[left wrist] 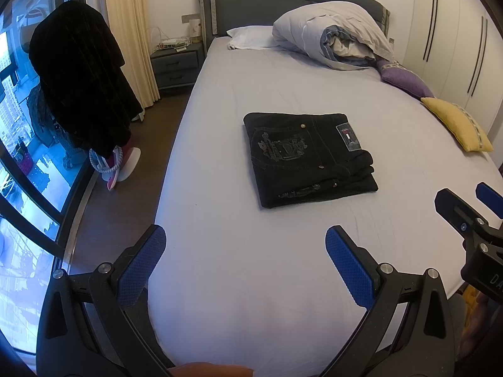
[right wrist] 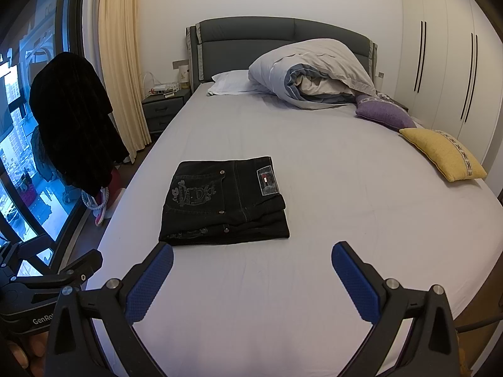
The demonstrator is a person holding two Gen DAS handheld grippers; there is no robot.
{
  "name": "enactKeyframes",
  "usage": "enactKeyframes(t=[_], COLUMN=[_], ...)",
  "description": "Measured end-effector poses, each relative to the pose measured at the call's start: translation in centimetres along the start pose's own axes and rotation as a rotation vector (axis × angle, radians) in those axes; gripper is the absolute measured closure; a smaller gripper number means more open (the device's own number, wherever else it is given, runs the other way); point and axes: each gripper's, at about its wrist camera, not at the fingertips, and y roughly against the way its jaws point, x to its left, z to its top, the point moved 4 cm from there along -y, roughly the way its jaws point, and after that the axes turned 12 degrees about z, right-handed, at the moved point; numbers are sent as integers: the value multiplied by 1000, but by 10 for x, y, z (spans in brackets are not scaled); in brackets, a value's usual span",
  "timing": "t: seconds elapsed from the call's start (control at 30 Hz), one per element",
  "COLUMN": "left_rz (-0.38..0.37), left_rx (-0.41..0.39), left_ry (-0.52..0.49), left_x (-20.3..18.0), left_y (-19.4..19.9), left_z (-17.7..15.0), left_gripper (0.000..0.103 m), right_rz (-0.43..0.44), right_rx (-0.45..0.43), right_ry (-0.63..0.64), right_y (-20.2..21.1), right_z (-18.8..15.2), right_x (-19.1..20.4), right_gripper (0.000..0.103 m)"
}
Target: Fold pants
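We hold both grippers back near the foot of the bed [left wrist: 220, 125], short of the pants [left wrist: 308, 157] and touching nothing, which reads to us as a pause to check a finished fold rather than a reach for another one: the left gripper [left wrist: 245, 257] has its blue pads spread wide apart with only sheet between them, and the right gripper [right wrist: 251, 270] is likewise wide apart and empty. The pants lie on the bare sheet toward the middle of the bed, well clear of the bundled duvet [left wrist: 333, 37] by the headboard and of the yellow cushion [left wrist: 456, 122] at the bed's far edge. They are black denim stacked into a compact, squarish packet, back pocket embroidery and waistband patch facing up, layers slightly stepped along the near edge
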Motion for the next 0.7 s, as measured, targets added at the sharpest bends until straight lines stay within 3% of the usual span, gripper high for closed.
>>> enactKeyframes(t=[0.7], left_rz=[-23], left_rx=[19], left_ry=[-14], left_x=[5], left_y=[-8], left_z=[4], left_gripper=[0], right_rz=[1], right_rx=[4], right_ry=[1], right_y=[1], right_z=[1], right_x=[0], right_gripper=[0])
